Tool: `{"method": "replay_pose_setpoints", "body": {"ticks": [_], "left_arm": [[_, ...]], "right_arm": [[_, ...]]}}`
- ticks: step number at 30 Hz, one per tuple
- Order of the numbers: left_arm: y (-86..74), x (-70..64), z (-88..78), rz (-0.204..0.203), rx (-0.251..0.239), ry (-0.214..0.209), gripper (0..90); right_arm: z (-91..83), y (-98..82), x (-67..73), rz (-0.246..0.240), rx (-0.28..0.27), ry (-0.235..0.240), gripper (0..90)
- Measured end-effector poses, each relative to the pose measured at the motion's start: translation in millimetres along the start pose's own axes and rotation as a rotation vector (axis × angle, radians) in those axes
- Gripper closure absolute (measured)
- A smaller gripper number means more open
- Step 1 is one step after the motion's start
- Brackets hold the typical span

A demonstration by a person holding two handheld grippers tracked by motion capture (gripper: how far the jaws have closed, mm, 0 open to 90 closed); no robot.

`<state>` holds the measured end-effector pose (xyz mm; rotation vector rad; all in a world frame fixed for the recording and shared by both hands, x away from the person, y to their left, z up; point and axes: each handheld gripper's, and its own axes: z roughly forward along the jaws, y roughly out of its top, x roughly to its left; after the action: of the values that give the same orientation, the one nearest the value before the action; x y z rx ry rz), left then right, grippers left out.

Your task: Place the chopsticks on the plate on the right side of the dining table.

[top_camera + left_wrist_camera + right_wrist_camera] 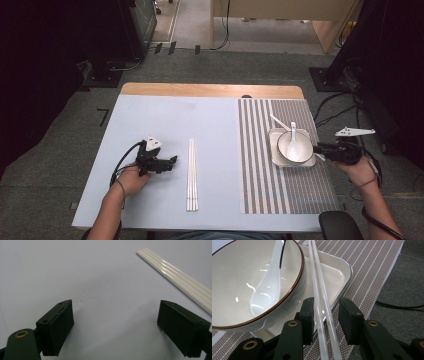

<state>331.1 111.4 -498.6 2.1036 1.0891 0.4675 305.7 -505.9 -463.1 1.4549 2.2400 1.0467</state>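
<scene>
Right tongs point(325, 307) with black blocky jaws parted, no pad pressing on anything. Between them, a pair of chopsticks point(322, 302): slim, glossy, milky-white rods, round in section, side by side, running from between the jaws away across the tray's near rim; whether touching the left pad cannot be told. Seen from above at the mat's right edge, right tongs point(320, 148) level, pointing at the tray, chopsticks point(280, 123) slanting out past its far corner.

Just left of the jaws, a tray point(337, 272): shallow, rectangular, rounded corners, pale glaze with a thin dark edge. On it, a round bowl point(242, 315), cream inside, brown line around the lip. In the bowl, a white ceramic spoon point(265, 293), shiny, scoop down, handle leaning on the far rim. Under all, a mat point(367, 267) woven in fine brown-and-white stripes. Beyond the mat's edge, grey carpet.

Left tongs point(115, 322) wide apart, nothing between, low over a smooth pale-blue table cover point(75, 270). Ahead and to their right, more chopsticks point(175, 275), white, glossy, lying flat in a tight row. From above, left tongs point(167, 162) just beside that row point(192, 175).
</scene>
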Motion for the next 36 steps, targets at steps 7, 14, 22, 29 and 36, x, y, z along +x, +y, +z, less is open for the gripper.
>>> {"method": "replay_pose_setpoints", "body": {"ticks": [7, 14, 22, 29, 36], "left_arm": [[0.0, 0.0, 0.0, 0.000, 0.000, 0.000, 13.5], [0.0, 0.0, 0.0, -0.001, 0.000, 0.000, 13.5], [0.0, 0.0, 0.0, -0.001, 0.000, 0.000, 13.5], [0.0, 0.0, 0.0, 0.000, -0.001, 0.000, 13.5], [0.0, -0.1, 0.0, 0.000, 0.000, 0.000, 13.5]], "right_arm": [[7.8, -2.5, 2.7, -0.027, 0.021, -0.010, 66.3], [13.9, -1.3, 3.3, -0.011, 0.039, -0.010, 73.8], [14.1, -0.2, 4.2, -0.033, 0.040, -0.023, 75.6], [14.1, 0.4, 6.2, -0.069, 0.037, -0.038, 76.0], [15.0, 3.6, 8.8, -0.101, 0.021, -0.053, 76.0]]}}
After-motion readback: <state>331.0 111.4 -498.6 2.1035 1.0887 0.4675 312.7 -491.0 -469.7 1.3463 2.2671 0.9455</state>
